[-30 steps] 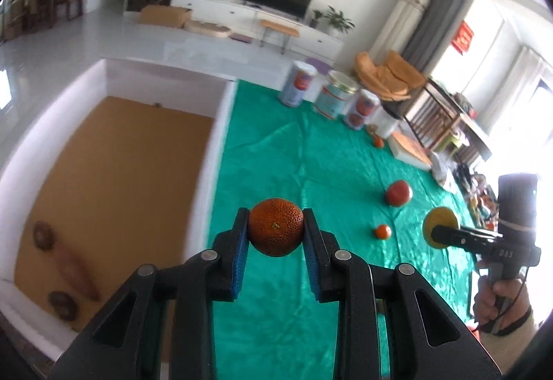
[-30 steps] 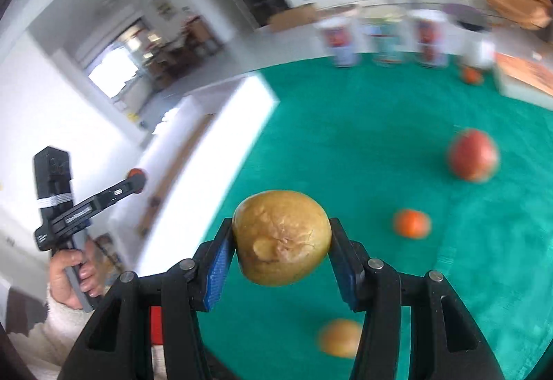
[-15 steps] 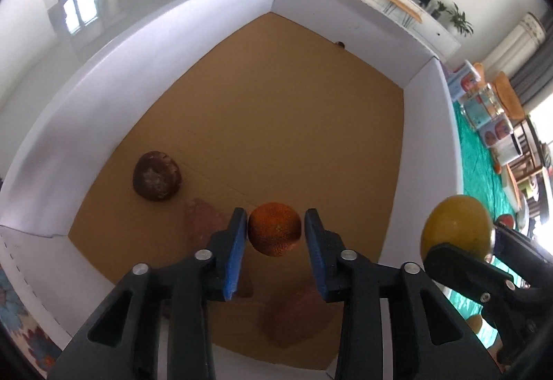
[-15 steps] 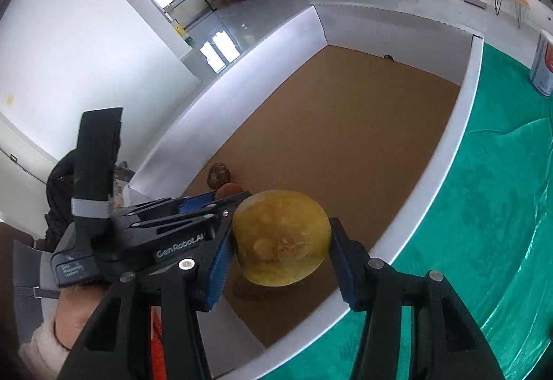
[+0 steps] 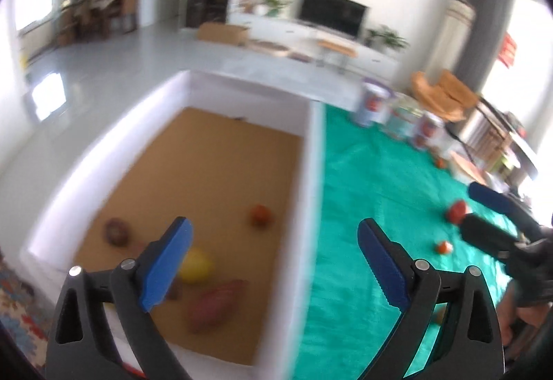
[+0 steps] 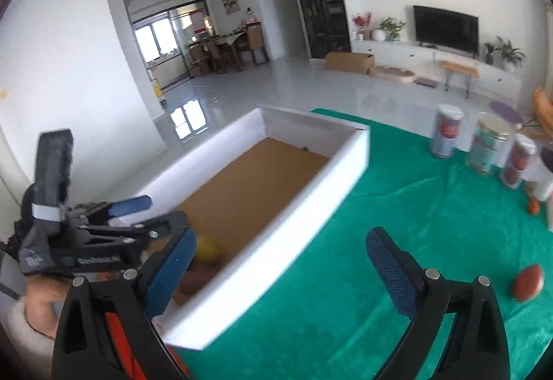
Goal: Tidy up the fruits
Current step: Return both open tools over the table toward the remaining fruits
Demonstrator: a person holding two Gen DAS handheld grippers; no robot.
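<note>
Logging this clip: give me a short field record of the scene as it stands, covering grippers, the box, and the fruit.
left gripper: jaws opening, nothing between them
right gripper: jaws opening, nothing between them
box: white walls, brown floor, beside the green cloth
in box: yellow fruit, small orange fruit, a dark round fruit, a reddish oblong one; picture blurred
on cloth: red fruit, small orange one
beyond the cloth's far edge: several tins

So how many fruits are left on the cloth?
3 for sure: a red one, a small orange one nearer, another orange by the tins. A yellowish blob behind the left tongs may be a fourth.
</note>
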